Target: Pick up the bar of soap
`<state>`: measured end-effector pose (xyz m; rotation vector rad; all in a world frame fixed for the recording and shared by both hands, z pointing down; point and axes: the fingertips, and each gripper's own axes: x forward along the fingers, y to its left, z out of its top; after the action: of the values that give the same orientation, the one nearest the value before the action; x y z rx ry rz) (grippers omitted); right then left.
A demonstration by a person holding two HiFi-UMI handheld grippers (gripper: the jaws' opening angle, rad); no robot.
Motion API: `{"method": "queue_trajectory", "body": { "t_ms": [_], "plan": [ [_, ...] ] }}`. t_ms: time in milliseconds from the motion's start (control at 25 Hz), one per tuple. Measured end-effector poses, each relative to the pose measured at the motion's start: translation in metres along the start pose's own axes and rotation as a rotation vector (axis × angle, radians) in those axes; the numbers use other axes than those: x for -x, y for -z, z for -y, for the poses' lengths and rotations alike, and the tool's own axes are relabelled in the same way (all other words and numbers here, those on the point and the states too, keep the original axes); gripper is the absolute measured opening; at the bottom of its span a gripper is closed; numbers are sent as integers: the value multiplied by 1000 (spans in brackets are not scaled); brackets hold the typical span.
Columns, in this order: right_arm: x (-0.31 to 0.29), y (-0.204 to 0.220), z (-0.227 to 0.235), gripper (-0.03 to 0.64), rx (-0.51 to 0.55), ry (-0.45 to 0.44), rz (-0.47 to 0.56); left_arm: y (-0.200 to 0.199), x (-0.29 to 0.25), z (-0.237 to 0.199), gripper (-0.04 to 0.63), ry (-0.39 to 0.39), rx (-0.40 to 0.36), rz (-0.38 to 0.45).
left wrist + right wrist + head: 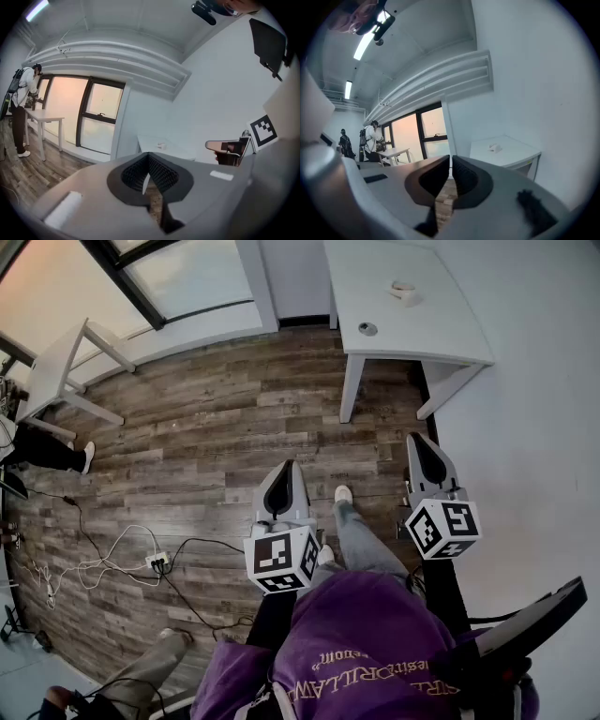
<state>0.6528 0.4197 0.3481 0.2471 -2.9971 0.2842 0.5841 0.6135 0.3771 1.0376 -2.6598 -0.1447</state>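
Note:
The bar of soap (404, 292) is a small pale block lying on the white table (441, 324) against the wall, far ahead of me. It shows as a tiny white lump on that table in the left gripper view (161, 146) and the right gripper view (494, 148). My left gripper (284, 472) hangs over the wooden floor, well short of the table, jaws together and empty (149, 155). My right gripper (427, 442) is level with it near the wall, also shut on nothing (451, 157).
A small round object (367, 329) sits near the table's front edge. A second white table (56, 362) stands at the left with a person (21, 112) beside it. Cables (112, 563) trail over the floor at lower left. The white wall (534, 427) runs along the right.

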Motion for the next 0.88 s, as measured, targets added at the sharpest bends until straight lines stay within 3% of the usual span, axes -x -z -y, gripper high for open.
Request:
{"method": "queue_trajectory", "body": {
  "t_ms": [400,880],
  "plan": [
    [-124,-40,61,9,40,-36,9,-44,-126,-14,5,-31,-8,30],
    [-220,-60,105,9,69,-69,-22,-74,-208,-41,5,-102,29,38]
  ]
}}
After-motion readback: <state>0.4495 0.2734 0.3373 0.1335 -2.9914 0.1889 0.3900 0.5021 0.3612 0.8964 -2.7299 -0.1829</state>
